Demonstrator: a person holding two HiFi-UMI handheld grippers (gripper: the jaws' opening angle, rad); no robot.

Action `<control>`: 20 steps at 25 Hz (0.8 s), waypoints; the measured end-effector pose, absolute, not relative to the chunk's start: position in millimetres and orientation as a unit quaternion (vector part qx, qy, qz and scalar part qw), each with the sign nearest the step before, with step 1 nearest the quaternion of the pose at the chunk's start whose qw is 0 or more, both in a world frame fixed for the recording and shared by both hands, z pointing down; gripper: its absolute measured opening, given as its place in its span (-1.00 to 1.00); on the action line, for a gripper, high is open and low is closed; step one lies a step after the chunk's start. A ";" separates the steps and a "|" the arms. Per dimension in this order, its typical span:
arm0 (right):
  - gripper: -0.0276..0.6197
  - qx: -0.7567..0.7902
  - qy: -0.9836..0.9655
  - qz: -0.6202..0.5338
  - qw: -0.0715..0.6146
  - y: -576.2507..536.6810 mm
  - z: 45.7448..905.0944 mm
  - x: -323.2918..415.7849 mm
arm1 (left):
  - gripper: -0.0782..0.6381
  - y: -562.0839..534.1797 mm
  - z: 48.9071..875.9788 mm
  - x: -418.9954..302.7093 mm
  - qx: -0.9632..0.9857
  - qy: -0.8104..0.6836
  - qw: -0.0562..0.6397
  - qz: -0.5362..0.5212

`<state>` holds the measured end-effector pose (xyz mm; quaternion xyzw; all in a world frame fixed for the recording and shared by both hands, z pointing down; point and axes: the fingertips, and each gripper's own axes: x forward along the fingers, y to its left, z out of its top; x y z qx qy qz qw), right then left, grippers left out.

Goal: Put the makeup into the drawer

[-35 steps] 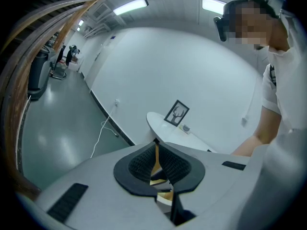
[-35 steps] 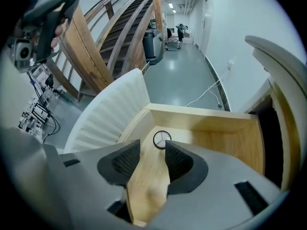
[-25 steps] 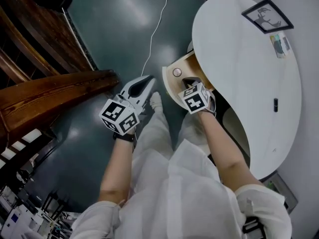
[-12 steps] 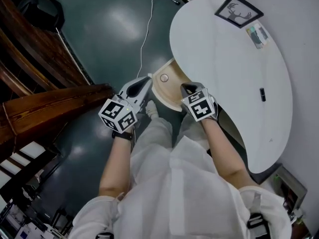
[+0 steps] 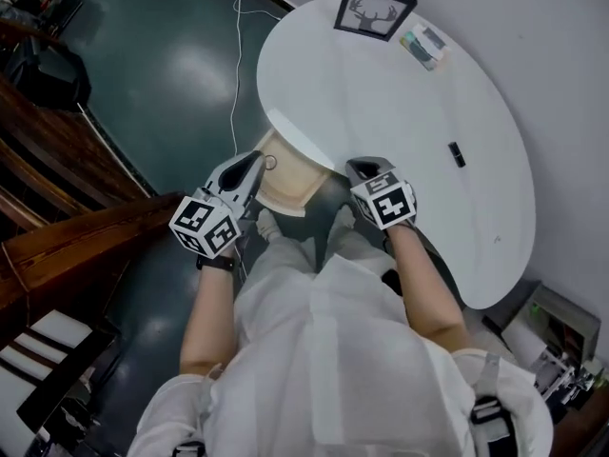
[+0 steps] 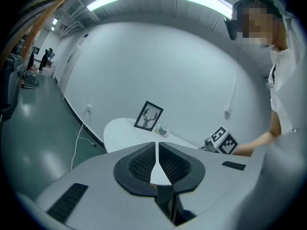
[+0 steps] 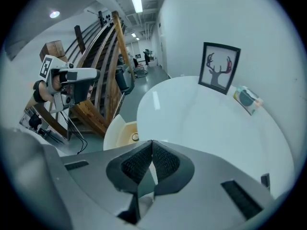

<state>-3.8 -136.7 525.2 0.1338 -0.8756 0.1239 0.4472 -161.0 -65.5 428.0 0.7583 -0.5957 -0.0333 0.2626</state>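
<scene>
Standing open under the near left edge of the white table (image 5: pixel 381 112), the wooden drawer (image 5: pixel 290 187) is seen with a small round case (image 5: pixel 270 163) lying on its floor close to the table edge. A short dark stick (image 5: pixel 457 153) is left on the tabletop well to the right of the drawer, and a flat pale packet (image 5: pixel 422 46) is laid at the far side, just beside a framed deer picture (image 5: pixel 374 9) that is propped upright there. Which of these small things count as makeup cannot be told for certain, but only the round case is inside the drawer. The left gripper (image 5: pixel 255 159) is held over the drawer's left side, above it and touching nothing. In its own view its jaws are pressed together with nothing pinched between them. The right gripper (image 5: pixel 358 168) is held at the table's near edge, to the right of the drawer, pointing down towards the table. Its jaws are likewise closed tight and empty in its own view, with the drawer and the round case seen beyond the tips. A white cable (image 5: pixel 238 84) is trailed across the dark green floor (image 5: pixel 171 65) past the table, and a wooden staircase (image 5: pixel 76 231) is seen at the left.
</scene>
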 end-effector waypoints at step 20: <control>-0.88 0.289 -0.823 0.123 0.473 -281.5 521.8 225.6 | -0.69 -140.8 435.1 -54.8 0.792 -0.548 0.268 -0.007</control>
